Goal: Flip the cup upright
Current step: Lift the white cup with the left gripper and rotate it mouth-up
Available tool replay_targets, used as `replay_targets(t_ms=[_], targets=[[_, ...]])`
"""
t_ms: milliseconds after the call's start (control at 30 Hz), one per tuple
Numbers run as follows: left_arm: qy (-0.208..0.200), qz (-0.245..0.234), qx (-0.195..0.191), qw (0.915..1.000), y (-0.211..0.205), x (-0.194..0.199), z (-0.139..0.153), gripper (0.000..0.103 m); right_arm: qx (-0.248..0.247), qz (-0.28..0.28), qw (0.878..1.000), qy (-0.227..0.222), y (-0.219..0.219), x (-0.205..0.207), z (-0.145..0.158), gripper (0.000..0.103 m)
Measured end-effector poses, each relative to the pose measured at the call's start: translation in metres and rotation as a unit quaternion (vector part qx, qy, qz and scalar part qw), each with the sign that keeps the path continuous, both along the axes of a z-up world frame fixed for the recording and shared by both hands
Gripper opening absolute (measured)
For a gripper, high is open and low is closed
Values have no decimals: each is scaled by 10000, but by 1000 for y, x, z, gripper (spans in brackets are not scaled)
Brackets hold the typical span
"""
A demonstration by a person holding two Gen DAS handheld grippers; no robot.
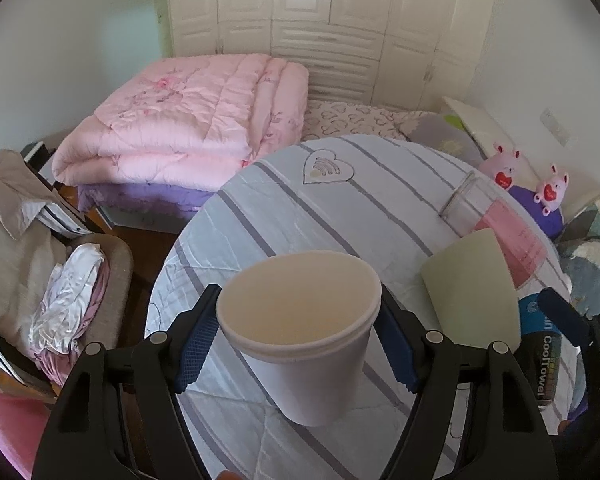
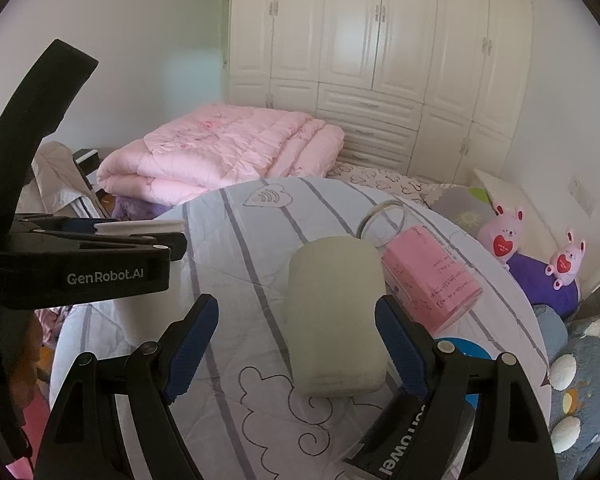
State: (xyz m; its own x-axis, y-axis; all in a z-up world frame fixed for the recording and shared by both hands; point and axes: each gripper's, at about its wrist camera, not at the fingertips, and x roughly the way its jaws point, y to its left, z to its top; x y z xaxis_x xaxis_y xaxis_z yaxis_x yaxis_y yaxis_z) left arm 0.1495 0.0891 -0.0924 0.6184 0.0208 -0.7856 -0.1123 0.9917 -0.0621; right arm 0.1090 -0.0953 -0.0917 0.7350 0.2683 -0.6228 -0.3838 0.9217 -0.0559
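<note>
- Left gripper point(image 1: 298, 340): closed on the white paper cup point(image 1: 300, 332); the blue pads point(image 1: 198, 354) press either side just under the rim, so the mouth stays unobstructed and faces upward.
- White paper cup: held above the round table point(image 1: 284, 184) with its mouth up and slightly tilted toward the camera; whether its base touches the striped cloth cannot be told from this view; by this judgement the flip is largely done and only setting down and release remain.
- Right gripper point(image 2: 296, 344): jaws spread, holding nothing; they straddle a pale green cup point(image 2: 336, 320) lying on its side on the cloth, seemingly placed for a grasp across its wall.
- Glass jar point(image 2: 420, 264): on its side with a pink label, just beyond the green cup; close enough to be nudged.
- Background: folded pink quilt point(image 1: 188, 120) on the bed, well apart from the work.
</note>
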Motion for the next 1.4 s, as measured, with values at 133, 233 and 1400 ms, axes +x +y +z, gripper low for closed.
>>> replay_targets(t_ms=[133, 233, 1400], targets=[[-49, -15, 0, 10000, 0, -6, 3, 75, -35, 87, 10000, -1, 4, -3, 1, 82], [-93, -24, -21, 10000, 1, -11, 3, 75, -63, 151, 9999, 13, 6, -6, 0, 82], [-494, -653, 3, 9966, -33, -74, -2, 76, -144, 978, 9950, 147, 17, -52, -38, 82]])
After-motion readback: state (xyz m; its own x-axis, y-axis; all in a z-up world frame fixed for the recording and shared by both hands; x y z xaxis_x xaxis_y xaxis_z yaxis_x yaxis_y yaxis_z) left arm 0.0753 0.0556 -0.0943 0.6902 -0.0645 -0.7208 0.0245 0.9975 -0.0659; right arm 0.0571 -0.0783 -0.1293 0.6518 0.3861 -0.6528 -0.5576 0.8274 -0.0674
